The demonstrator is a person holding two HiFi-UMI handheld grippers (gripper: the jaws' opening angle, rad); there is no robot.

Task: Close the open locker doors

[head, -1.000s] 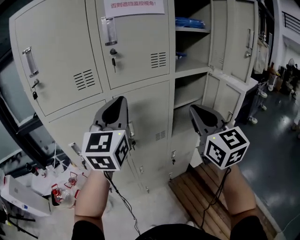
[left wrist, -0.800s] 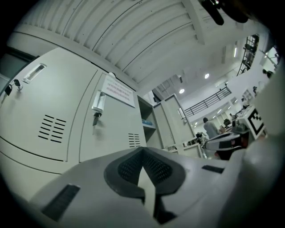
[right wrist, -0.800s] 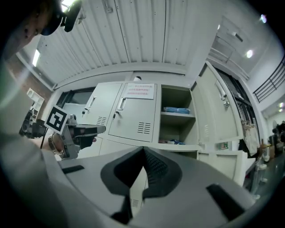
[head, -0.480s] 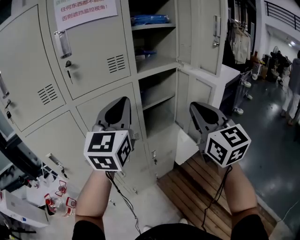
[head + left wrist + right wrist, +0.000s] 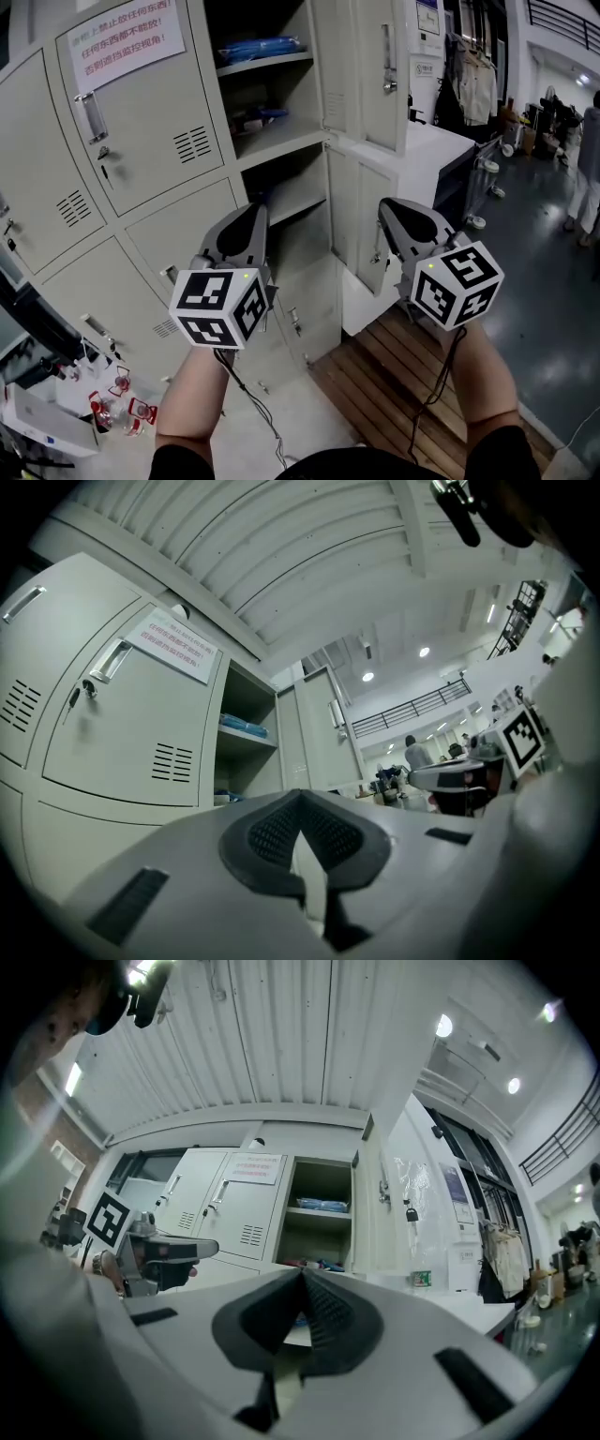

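Observation:
A bank of beige lockers (image 5: 141, 169) stands in front of me. In its right column the upper door (image 5: 367, 66) and the lower door (image 5: 366, 220) hang open, swung out to the right. The upper compartment's shelf (image 5: 267, 141) carries blue packets (image 5: 258, 47). My left gripper (image 5: 251, 212) is shut and empty, held before the closed lockers just left of the open lower compartment (image 5: 286, 192). My right gripper (image 5: 390, 208) is shut and empty, close in front of the lower door. Both gripper views show shut jaws (image 5: 300, 801) (image 5: 302, 1279) and the open upper door (image 5: 319, 738) (image 5: 373, 1227).
A wooden pallet (image 5: 394, 370) lies on the floor under the open doors. A white counter (image 5: 441, 150) stands right behind them. Bottles and clutter (image 5: 122, 398) sit at lower left. A person (image 5: 589, 150) stands far right. Cables trail from both grippers.
The lockers have slid left in the head view as I moved right along them. Both grippers now sit nearer the open column, still shut.

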